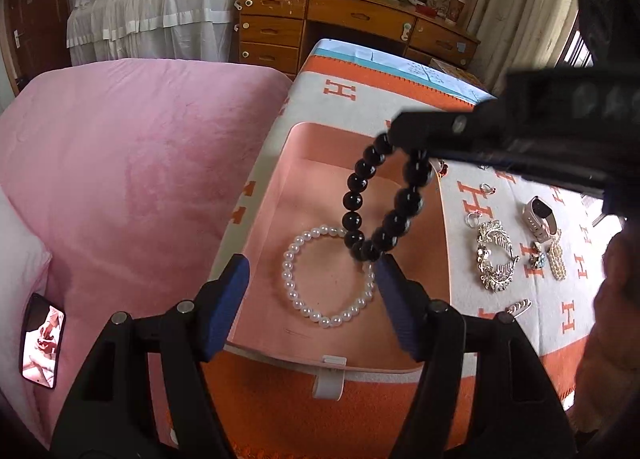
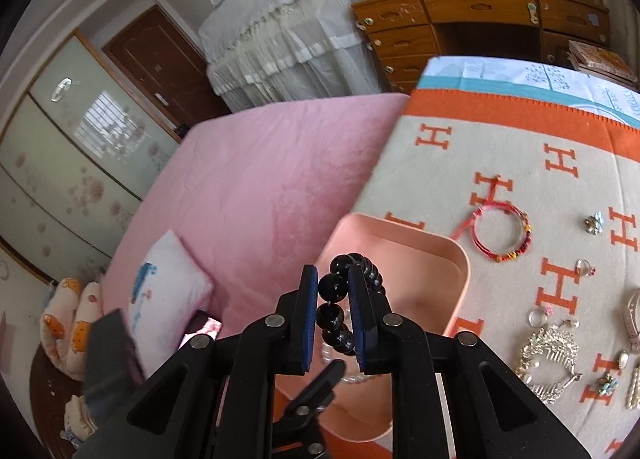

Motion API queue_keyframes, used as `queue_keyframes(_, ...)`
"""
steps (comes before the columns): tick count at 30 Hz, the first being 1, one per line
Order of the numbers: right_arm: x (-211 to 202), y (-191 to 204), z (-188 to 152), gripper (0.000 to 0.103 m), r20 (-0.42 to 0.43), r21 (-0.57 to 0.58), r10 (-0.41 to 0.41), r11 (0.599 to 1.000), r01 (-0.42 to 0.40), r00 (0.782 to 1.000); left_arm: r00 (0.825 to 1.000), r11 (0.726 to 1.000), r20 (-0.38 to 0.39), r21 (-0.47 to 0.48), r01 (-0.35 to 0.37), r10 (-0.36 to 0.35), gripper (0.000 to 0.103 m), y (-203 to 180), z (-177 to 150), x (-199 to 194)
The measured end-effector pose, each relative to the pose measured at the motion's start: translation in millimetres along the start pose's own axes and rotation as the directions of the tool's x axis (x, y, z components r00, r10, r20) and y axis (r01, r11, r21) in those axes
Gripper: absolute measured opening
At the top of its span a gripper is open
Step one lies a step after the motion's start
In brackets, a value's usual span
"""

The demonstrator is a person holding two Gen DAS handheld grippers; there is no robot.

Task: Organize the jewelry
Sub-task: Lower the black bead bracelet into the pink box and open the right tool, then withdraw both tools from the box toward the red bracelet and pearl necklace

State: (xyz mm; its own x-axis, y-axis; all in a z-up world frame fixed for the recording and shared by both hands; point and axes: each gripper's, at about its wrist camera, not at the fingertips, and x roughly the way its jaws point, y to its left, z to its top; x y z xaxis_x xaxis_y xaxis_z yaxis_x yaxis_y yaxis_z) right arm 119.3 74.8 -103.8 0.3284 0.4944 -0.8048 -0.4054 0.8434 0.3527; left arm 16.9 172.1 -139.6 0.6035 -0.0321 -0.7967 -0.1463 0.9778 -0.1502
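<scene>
A pink open box [image 1: 442, 243] sits on the orange and white H-patterned blanket [image 1: 340, 99]. A white pearl bracelet [image 1: 294, 299] lies inside it. My right gripper [image 1: 400, 131] is shut on a black bead bracelet [image 1: 356, 195], which hangs above the box; in the right wrist view the beads [image 2: 334, 287] sit between the blue pads [image 2: 310, 319] over the box [image 2: 460, 279]. My left gripper [image 1: 312, 279] is open and empty at the box's near edge.
Loose jewelry lies on the blanket right of the box: a silver comb [image 1: 494, 259], a watch [image 1: 540, 215], rings, earrings, a red cord bracelet [image 2: 500, 237]. A pink bedspread [image 1: 140, 159] with a phone [image 1: 42, 341] lies left. A wooden desk [image 1: 360, 27] stands behind.
</scene>
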Motion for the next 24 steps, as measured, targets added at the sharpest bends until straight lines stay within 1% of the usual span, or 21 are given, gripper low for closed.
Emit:
queue_keyframes(2,13,-4,-3,0.016,-0.041,-0.008,-0.066,0.998,0.066,0.997,1.000,1.000,-0.002,-0.003,0.005,-0.005,0.063,1,0,1)
queue_keyframes(3,20,-6,-5,0.016,-0.065,-0.010,-0.085,0.996,0.085,0.994,1.000,1.000,-0.003,-0.005,0.007,-0.007,0.063,1,0,1)
queue_keyframes(5,28,-12,-7,0.021,-0.093,-0.009,-0.087,0.996,0.086,0.992,1.000,1.000,-0.005,-0.007,0.009,-0.010,0.063,1,-1,2)
queue_keyframes(7,27,-15,-10,0.047,-0.083,-0.013,-0.092,0.996,0.091,0.992,1.000,1.000,-0.009,-0.008,0.011,-0.011,0.063,1,-1,3)
queue_keyframes(9,21,-14,-12,0.057,-0.035,-0.033,-0.121,0.992,0.120,0.992,1.000,1.000,-0.014,-0.010,0.010,-0.010,0.063,0,-1,4)
queue_keyframes(11,15,-10,-15,0.058,0.001,-0.065,-0.146,0.987,0.146,0.989,1.000,1.000,-0.013,-0.011,0.010,-0.010,0.064,0,-1,4)
queue_keyframes(14,9,-8,-18,0.058,0.027,-0.082,-0.142,0.986,0.144,0.989,1.000,1.000,-0.009,-0.012,0.007,-0.007,0.064,0,-1,5)
queue_keyframes(24,-19,-12,-34,0.058,0.099,-0.028,-0.143,0.989,0.147,0.985,1.000,1.000,0.006,-0.013,-0.004,0.004,0.064,-5,-5,2)
